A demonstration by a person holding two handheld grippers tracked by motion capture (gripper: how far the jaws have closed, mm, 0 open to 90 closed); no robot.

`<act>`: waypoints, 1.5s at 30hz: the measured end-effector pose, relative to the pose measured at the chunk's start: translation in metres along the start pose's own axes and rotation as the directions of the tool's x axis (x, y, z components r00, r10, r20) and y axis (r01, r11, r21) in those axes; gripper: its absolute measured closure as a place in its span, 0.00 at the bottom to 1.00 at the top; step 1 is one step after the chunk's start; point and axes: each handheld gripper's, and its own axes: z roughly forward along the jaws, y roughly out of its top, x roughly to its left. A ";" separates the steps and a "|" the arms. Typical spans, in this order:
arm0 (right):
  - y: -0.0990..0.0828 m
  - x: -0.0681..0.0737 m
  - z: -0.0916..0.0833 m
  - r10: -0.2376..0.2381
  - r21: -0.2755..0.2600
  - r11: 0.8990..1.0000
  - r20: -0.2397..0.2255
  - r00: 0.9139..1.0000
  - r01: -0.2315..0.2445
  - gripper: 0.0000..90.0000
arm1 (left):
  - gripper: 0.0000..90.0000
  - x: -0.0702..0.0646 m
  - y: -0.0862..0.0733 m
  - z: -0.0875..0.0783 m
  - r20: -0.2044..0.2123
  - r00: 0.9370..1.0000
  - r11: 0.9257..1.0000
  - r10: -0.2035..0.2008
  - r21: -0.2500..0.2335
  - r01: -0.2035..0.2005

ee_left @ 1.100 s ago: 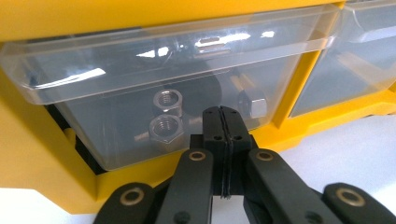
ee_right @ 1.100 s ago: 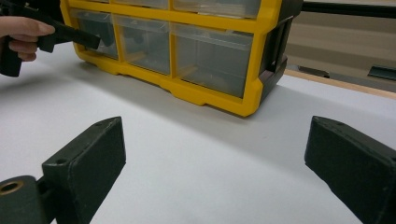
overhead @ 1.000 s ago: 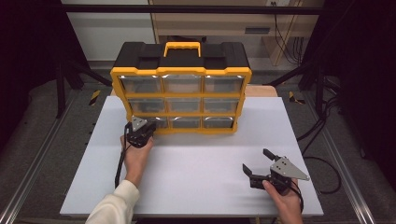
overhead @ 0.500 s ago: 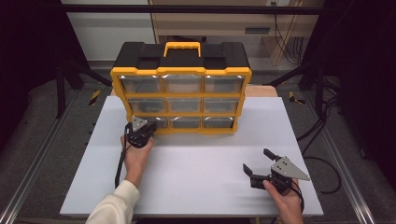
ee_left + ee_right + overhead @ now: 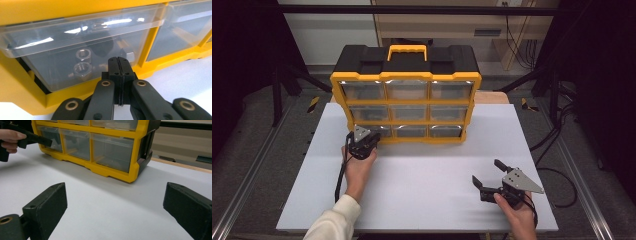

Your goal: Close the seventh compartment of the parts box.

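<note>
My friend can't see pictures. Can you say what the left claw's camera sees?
The shut black left claw points at a clear drawer in the yellow organizer. Two metal nuts lie inside the drawer, and the white table lies beneath.

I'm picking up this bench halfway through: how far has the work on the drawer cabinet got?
Barely begun. All drawers of the yellow cabinet look shut. In hand: the left gripper, jaws closed, sits at the bottom-left drawer, which holds two hex nuts. Left: opening it; the right gripper waits open over the white table.
</note>
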 end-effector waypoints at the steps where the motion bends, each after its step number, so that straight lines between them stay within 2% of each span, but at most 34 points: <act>1: 0.000 0.000 0.000 0.000 0.000 1.000 0.000 1.000 0.000 0.06 | 1.00 -0.001 0.000 -0.001 0.003 1.000 1.000 -0.002 -0.003 0.002; 7: 0.000 0.000 0.000 -0.004 0.000 1.000 -0.003 1.000 0.004 0.06 | 1.00 -0.005 0.002 -0.005 0.020 1.000 1.000 0.010 -0.015 -0.010; 8: 0.000 0.001 0.000 -0.003 0.002 1.000 -0.002 1.000 0.003 0.06 | 1.00 -0.007 0.002 -0.005 0.027 1.000 1.000 0.001 -0.026 0.000; 11: 0.000 0.000 -0.001 -0.006 0.006 1.000 -0.002 1.000 0.006 0.06 | 0.99 -0.010 0.001 -0.007 0.059 0.998 1.000 0.009 -0.016 -0.008; 13: 0.000 0.000 -0.001 -0.003 0.005 1.000 0.000 1.000 0.003 0.06 | 0.90 -0.013 -0.001 -0.010 0.057 0.998 1.000 0.005 -0.028 -0.004; 15: 0.000 0.000 -0.001 -0.004 0.005 1.000 0.000 1.000 0.004 0.06 | 0.78 -0.015 -0.004 -0.013 0.060 0.998 1.000 0.018 -0.012 -0.017; 18: 0.000 0.001 -0.001 -0.006 0.009 1.000 0.000 1.000 0.006 0.06 | 0.63 -0.017 -0.008 -0.018 0.050 0.999 1.000 -0.005 -0.024 0.006; 21: 0.000 0.001 0.000 -0.008 0.007 1.000 -0.002 1.000 0.008 0.06 | 0.58 -0.018 -0.011 -0.023 0.058 0.998 0.999 -0.008 -0.038 0.010; 30: 0.000 0.002 0.000 -0.011 0.010 1.000 -0.002 1.000 0.011 0.06 | 0.33 -0.025 -0.011 -0.031 0.091 0.995 0.997 0.050 -0.068 -0.044; 37: 0.000 0.002 0.000 -0.009 0.009 1.000 0.000 1.000 0.009 0.06 | 0.21 -0.029 -0.011 -0.033 0.113 0.991 0.994 0.078 -0.090 -0.068; 45: 0.000 0.001 -0.001 -0.006 0.009 1.000 -0.001 1.000 0.006 0.06 | 0.12 -0.033 -0.011 -0.034 0.159 0.981 0.990 0.107 -0.110 -0.090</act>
